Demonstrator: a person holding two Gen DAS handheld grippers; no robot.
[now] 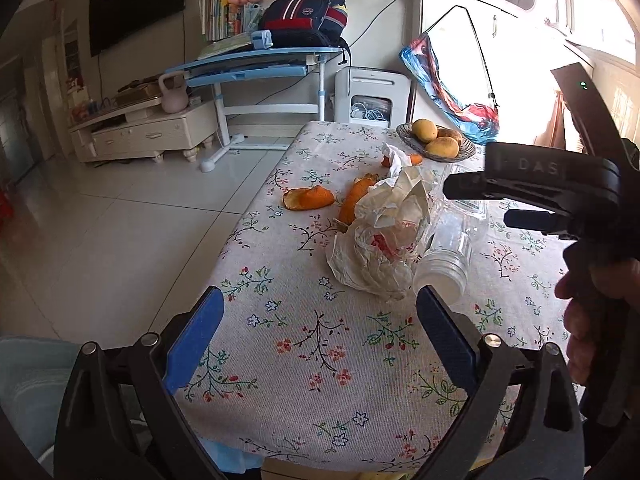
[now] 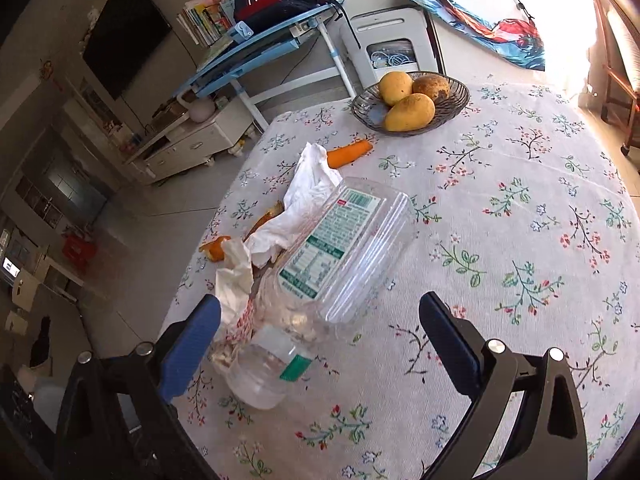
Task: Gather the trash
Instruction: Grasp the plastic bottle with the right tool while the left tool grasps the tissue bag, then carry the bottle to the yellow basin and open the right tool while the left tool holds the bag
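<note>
Your left gripper (image 1: 320,340) hangs spread wide over the near edge of the floral tablecloth (image 1: 304,360), holding nothing. Just beyond its blue pads sits the trash: a crinkled plastic bag (image 1: 376,256), a crumpled white tissue (image 2: 308,196), curled orange peel (image 1: 308,199) and a ribbed clear plastic bottle (image 2: 340,256) lying on its side. Your right gripper (image 2: 320,344) gapes too, straddling the bottle's capped neck, though contact is hard to judge. At the far side, a wire bowl (image 2: 456,106) of mangoes (image 2: 410,112).

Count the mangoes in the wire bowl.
3, all in the wire bowl: one at back left, a brown-spotted one at back right, one in front. More may hide beneath.
</note>
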